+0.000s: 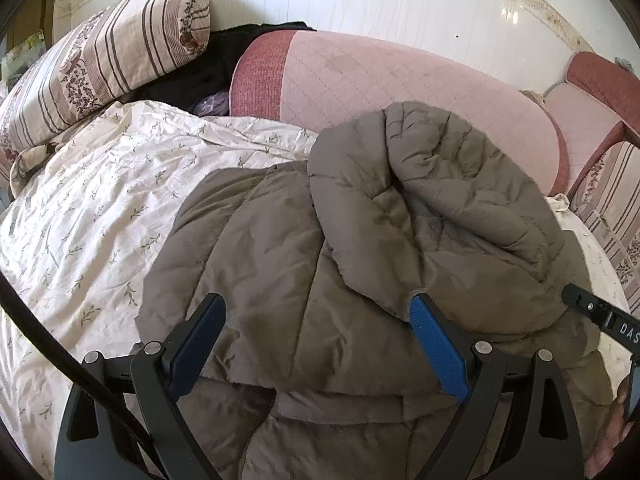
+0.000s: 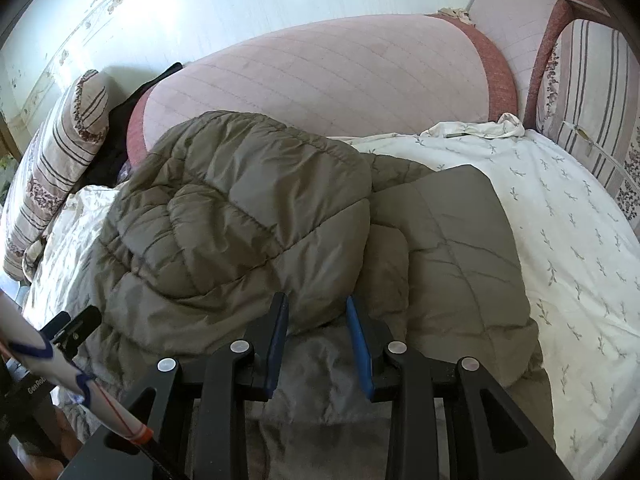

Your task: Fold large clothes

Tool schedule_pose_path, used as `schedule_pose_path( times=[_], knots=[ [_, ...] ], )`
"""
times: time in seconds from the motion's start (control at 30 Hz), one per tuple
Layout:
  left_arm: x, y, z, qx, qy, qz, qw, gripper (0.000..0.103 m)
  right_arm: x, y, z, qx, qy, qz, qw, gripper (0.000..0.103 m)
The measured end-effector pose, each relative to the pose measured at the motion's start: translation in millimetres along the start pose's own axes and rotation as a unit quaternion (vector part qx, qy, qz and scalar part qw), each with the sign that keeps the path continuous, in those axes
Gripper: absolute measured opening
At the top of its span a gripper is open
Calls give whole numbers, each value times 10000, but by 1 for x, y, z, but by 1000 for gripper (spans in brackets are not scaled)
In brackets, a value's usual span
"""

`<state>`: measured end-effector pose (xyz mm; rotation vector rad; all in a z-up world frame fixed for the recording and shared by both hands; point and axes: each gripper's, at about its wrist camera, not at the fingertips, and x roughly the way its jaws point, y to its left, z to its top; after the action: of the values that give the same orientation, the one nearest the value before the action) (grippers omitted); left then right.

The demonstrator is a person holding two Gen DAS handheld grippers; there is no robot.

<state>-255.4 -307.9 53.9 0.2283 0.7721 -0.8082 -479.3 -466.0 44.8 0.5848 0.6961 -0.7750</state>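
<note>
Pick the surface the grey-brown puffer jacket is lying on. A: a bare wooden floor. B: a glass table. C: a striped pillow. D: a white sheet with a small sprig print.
D: the puffer jacket lies on the white sprig-print sheet, which shows around it in both wrist views; the striped pillow sits off to the side.

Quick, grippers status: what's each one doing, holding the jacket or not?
Left gripper: open wide over the grey-brown padded jacket, gripping nothing.
Right gripper: partly open at the jacket's folded edge, nothing pinched.
</note>
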Motion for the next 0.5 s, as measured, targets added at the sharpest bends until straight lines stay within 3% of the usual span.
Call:
schedule_pose_path(
  times=[0.27,0.5],
  knots=[
    [-65,-1,4,-65,-396,-175,9990,93,-75,11,-20,-98,-327,139,9993,33],
    [-144,-2,-24,338,-894,-90,9954,93,-147,3,-102,76,-482,305,9983,33]
  ],
)
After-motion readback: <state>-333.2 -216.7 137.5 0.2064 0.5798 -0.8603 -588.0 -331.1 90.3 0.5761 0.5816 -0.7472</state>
